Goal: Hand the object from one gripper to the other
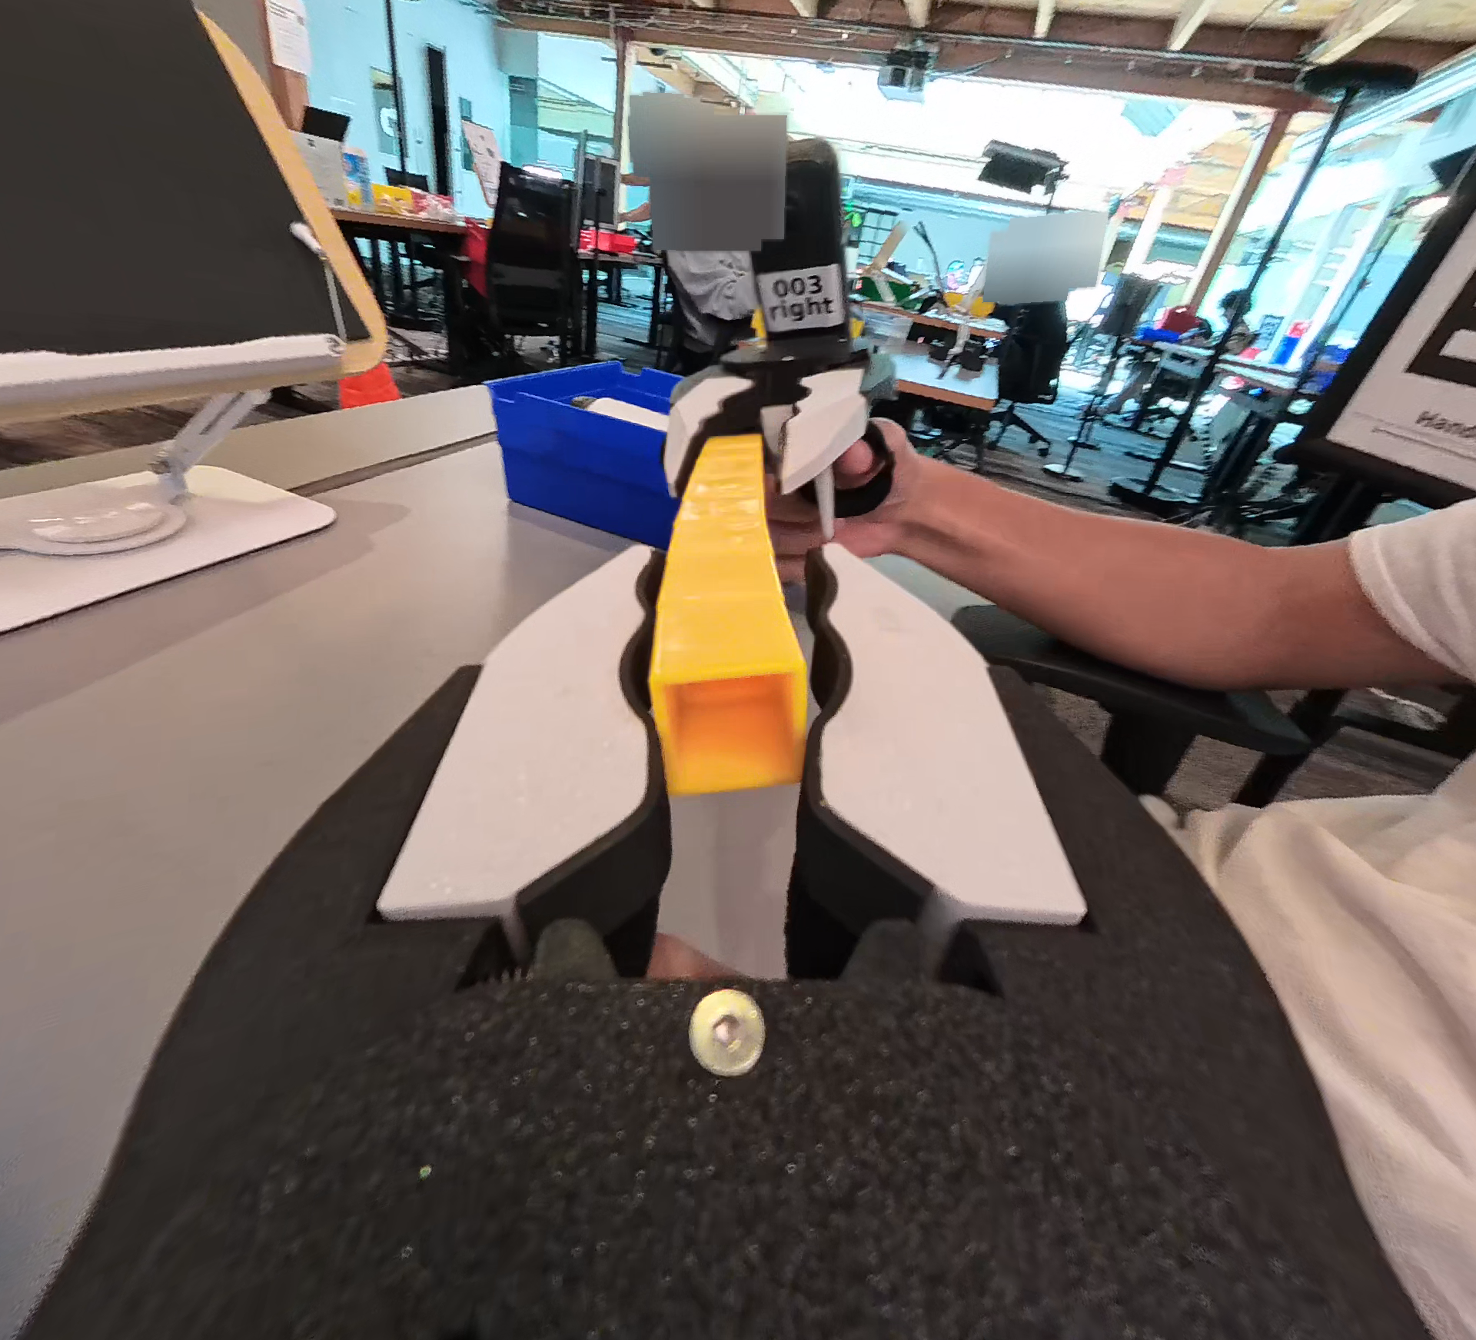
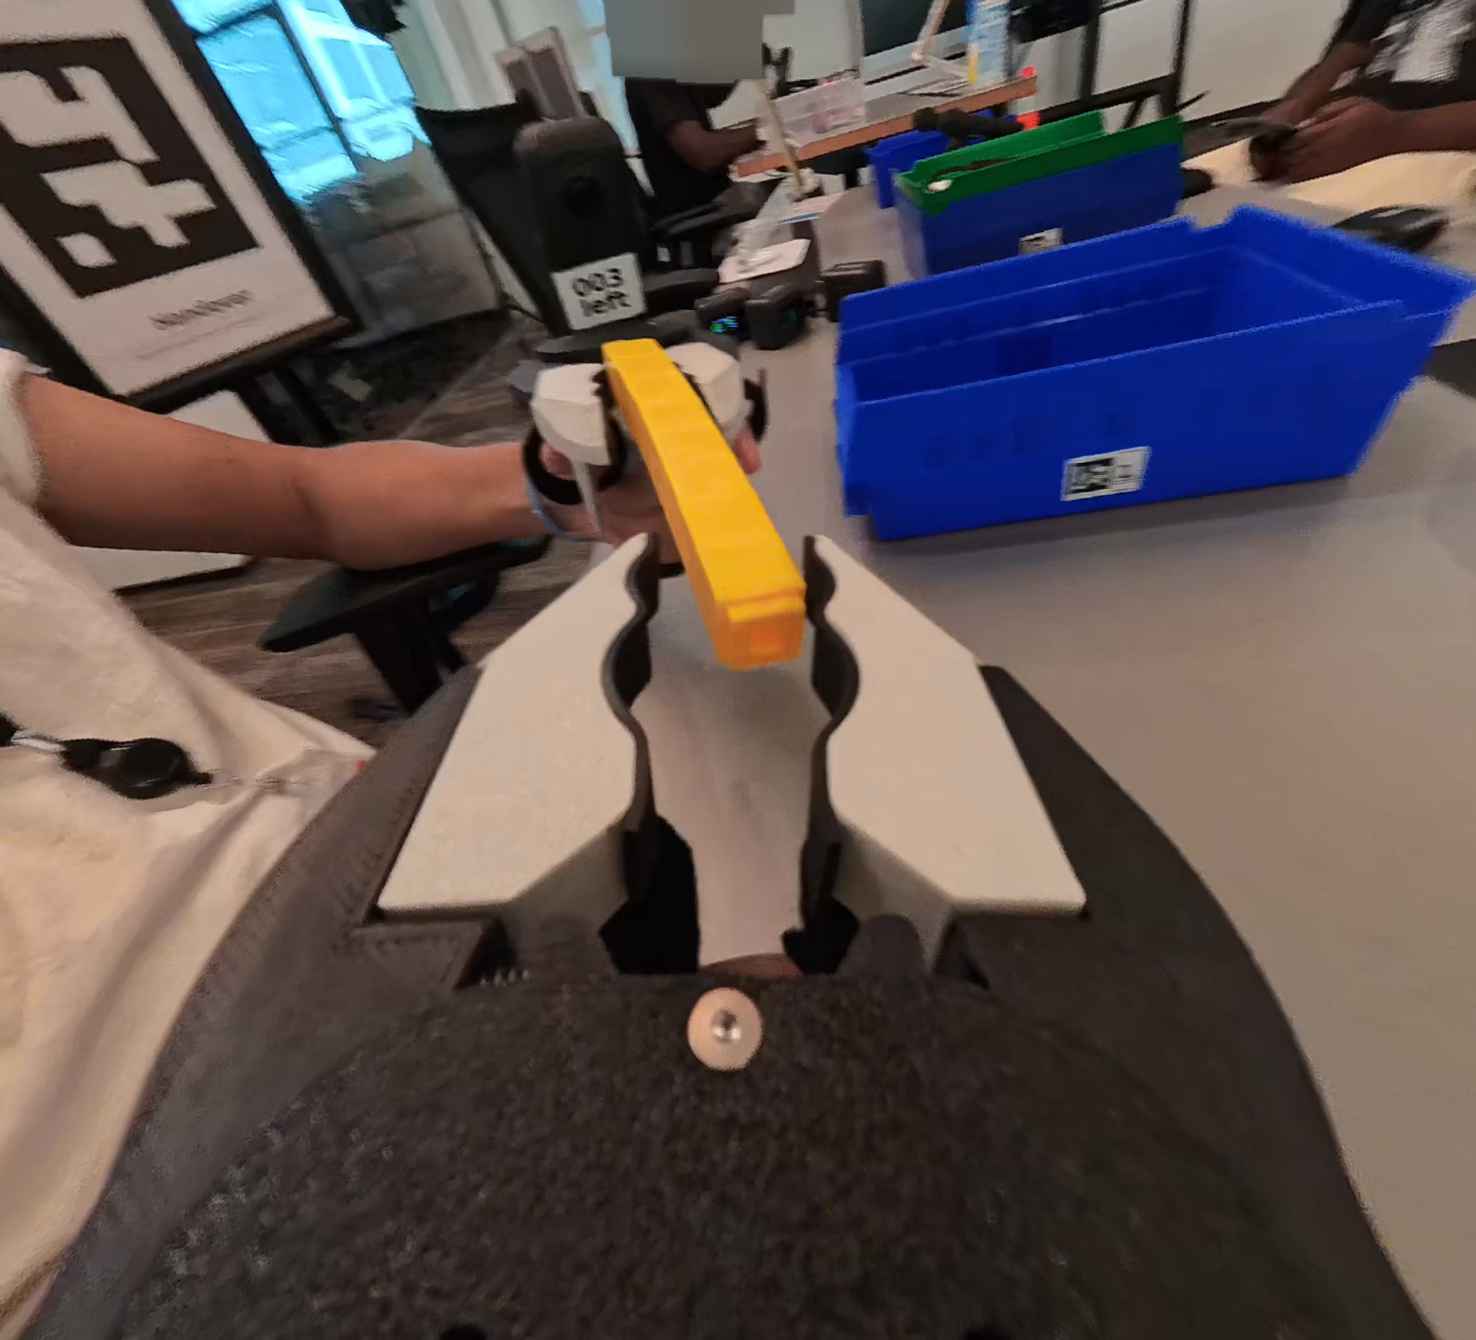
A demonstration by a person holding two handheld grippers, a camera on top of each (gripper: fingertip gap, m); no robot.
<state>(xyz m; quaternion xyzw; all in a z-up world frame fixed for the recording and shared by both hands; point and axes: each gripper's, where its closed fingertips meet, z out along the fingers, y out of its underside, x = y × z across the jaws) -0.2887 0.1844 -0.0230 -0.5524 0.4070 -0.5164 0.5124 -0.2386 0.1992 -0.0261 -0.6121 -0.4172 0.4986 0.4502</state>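
The left tool [image 1: 731, 671] pinches one end of the yellow bar [image 1: 723, 583], its fingers pressed against the bar's two sides, so the bar is held in the air above the grey table [image 1: 240, 742] and runs forward from that grip. At the bar's far end the right tool [image 2: 731, 611] stands spread, one finger on each side of the tip; in the right wrist view the tip lies close against one finger with a clear gap to the other, so no pinch looks made yet. To do the handover well, I would centre the bar's tip between the right tool's fingers, push a little deeper for more contact, close firmly, and only then loosen the left tool. Beyond the bar, a blue bin [image 2: 1118, 407] sits on the table.
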